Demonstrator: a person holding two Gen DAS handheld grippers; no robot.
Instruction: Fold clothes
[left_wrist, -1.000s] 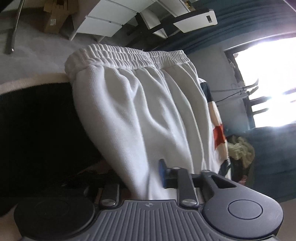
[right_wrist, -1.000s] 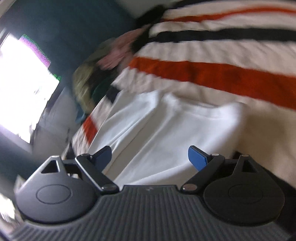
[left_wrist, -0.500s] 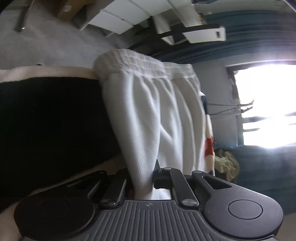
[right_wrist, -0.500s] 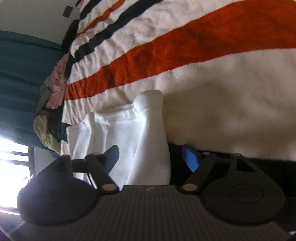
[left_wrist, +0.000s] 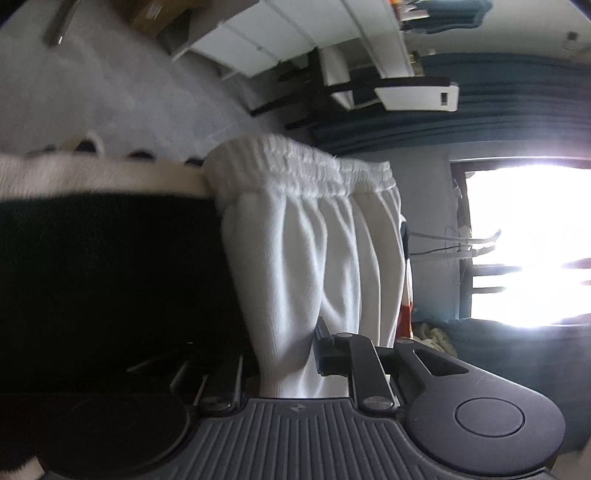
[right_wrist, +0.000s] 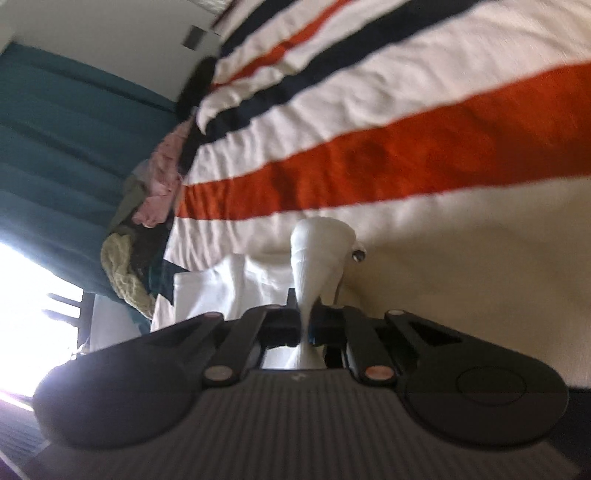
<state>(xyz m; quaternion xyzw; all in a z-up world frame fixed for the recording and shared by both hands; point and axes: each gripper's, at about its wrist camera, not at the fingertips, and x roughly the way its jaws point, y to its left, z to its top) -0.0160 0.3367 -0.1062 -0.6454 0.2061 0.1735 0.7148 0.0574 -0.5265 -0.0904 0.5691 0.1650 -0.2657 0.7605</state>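
Note:
White trousers (left_wrist: 314, 240) with an elastic waistband (left_wrist: 295, 166) lie on a striped blanket (right_wrist: 406, 155). In the left wrist view, a fold of the trousers runs down between the fingers of my left gripper (left_wrist: 284, 350). Its jaws are opening, and the right pad still touches the cloth. The left finger is lost in shadow. In the right wrist view, my right gripper (right_wrist: 303, 317) is shut on a narrow, upright fold of the same white cloth (right_wrist: 317, 243). The rest of the garment (right_wrist: 229, 288) lies flat to the left of that fold.
A pile of pink, green and knitted clothes (right_wrist: 147, 206) sits at the blanket's far edge by a teal curtain (right_wrist: 55, 129). A black band of blanket (left_wrist: 110, 277) lies left of the trousers. White shelves (left_wrist: 277, 40), grey carpet (left_wrist: 92, 92) and a bright window (left_wrist: 524, 240) lie beyond.
My right gripper went from wide open around the white cloth to shut on a pinched fold. Both views have rolled. The left gripper kept the trousers between its fingers.

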